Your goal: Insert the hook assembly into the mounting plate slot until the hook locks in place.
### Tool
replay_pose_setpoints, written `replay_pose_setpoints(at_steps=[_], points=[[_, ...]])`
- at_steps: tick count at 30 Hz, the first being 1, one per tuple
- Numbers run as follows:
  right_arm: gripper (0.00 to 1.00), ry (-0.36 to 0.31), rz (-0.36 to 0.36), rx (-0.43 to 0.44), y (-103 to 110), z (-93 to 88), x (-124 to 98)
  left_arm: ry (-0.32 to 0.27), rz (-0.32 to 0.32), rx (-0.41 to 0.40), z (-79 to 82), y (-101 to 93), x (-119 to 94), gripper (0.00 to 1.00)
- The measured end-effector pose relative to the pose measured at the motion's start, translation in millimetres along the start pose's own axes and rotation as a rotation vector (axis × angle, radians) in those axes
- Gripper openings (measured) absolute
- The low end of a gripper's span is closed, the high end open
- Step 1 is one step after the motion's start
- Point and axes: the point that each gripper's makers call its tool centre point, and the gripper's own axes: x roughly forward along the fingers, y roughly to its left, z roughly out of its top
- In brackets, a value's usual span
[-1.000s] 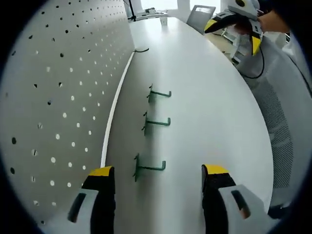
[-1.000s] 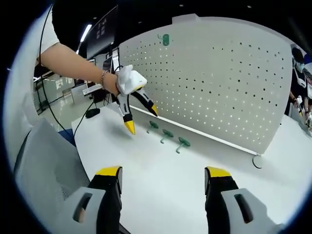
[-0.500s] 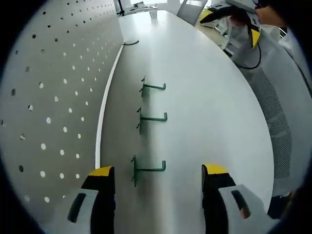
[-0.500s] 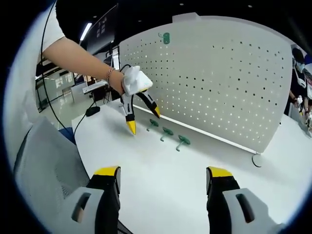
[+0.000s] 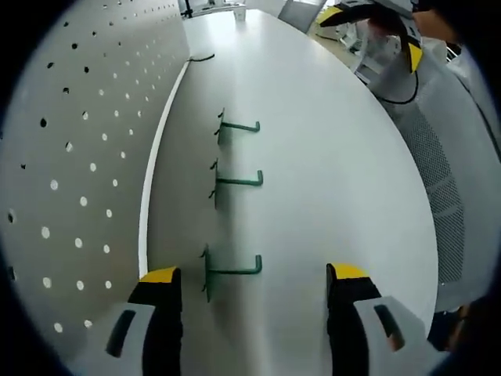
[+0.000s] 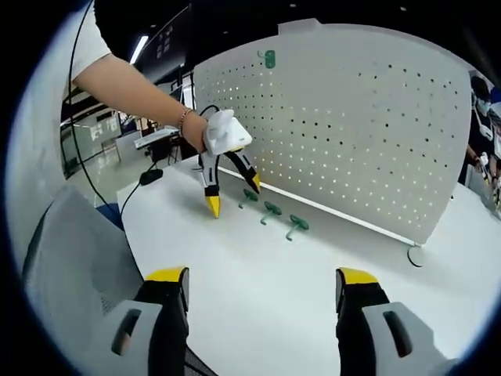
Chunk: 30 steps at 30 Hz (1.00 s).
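Observation:
Three green hooks lie in a row on the white table (image 5: 337, 157), next to the foot of the white pegboard plate (image 5: 70, 141): the nearest hook (image 5: 231, 270), the middle hook (image 5: 237, 181) and the far hook (image 5: 239, 127). My left gripper (image 5: 254, 274) is open, and the nearest hook sits between its yellow fingertips (image 5: 160, 276). The right gripper view has the left gripper (image 6: 233, 194), held by a hand, tilted down over the hook row (image 6: 270, 210) before the pegboard plate (image 6: 352, 125). My right gripper (image 6: 262, 276) is open and holds nothing, well back from the hooks.
A fourth green hook (image 6: 268, 59) hangs high on the pegboard. A grey mesh chair (image 6: 70, 258) stands at the table's edge. A dark cable (image 5: 205, 57) lies by the board's far end, with a round foot (image 6: 417, 255) beside it. A person stands at far right.
My left gripper has moved forward and down along the board, bringing the nearest hook closer between its jaws. The right gripper has stayed almost still.

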Motion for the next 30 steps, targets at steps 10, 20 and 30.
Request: replay_pose_setpoints(at_steps=[10,20,30], points=[[0.84,0.0,0.003,0.014,-0.4,-1.4,1.3,-0.034,-0.004,0.004,0.2,-0.3,0.1,0.79],[0.87,-0.007,-0.003,0.01,-2.1,0.4,1.4,-0.039,-0.004,0.003,1.4,-0.5,-0.1,0.78],[0.86,-0.003,-0.009,0.017,-3.0,-1.2,0.1,-0.043,-0.005,0.007,1.2,2.2,-0.9,0.75]])
